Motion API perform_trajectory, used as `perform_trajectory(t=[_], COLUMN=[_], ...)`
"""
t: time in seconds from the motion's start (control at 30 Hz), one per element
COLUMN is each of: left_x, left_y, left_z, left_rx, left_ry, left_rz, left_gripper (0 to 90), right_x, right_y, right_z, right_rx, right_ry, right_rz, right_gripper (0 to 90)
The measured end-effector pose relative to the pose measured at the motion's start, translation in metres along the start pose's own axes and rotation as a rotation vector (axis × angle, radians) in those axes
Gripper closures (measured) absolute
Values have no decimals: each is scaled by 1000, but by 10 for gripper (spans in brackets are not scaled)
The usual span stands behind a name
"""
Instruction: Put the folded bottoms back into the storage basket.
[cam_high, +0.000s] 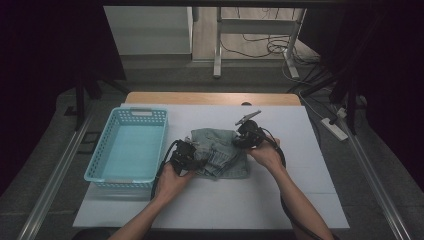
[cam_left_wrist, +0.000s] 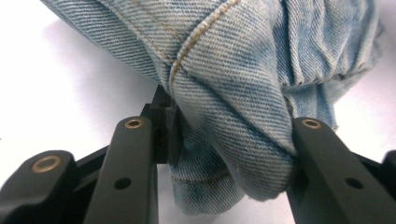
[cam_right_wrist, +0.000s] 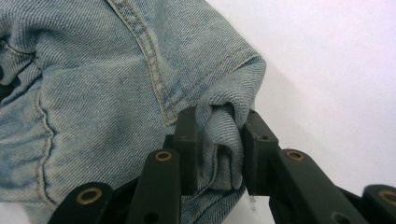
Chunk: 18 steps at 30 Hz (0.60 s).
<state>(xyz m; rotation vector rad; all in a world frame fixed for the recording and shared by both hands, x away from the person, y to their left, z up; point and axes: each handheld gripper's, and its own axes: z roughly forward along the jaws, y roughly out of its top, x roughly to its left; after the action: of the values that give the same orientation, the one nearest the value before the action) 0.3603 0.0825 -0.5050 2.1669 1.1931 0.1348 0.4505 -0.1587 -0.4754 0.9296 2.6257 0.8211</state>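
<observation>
Near the middle of the white table surface (cam_high: 280, 200) lies a folded garment of faded blue denim (cam_high: 220, 157), just right of the light-blue perforated plastic basket (cam_high: 107, 170) at the left edge. Left gripper (cam_high: 196, 162): jaws clamped on a thick denim fold at the garment's left side. Right gripper (cam_high: 239, 140): jaws pinching a bunched corner, apparently a hem, at its far right side

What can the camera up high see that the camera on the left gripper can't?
High view alone: the blue basket on the table left of the jeans, both hands, and the right gripper at the jeans' far right edge. Left gripper view alone: up close, the orange stitching on a thick denim fold caught between its black jaws. Both share the jeans and the left gripper.
</observation>
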Motion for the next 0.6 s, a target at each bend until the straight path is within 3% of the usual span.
perform_trajectory(t=[0.23,0.6], left_x=[-4,-8], left_y=[6,13], left_z=[-12,-38], left_rx=[-22,-49], left_ry=[-22,-16], left_rz=[-1,28], left_gripper=[594,592], right_x=[-3,-1], right_y=[3,11], right_z=[-14,-37], right_rx=[-25,-87], right_ry=[16,36], right_rz=[6,1], right_gripper=[713,712])
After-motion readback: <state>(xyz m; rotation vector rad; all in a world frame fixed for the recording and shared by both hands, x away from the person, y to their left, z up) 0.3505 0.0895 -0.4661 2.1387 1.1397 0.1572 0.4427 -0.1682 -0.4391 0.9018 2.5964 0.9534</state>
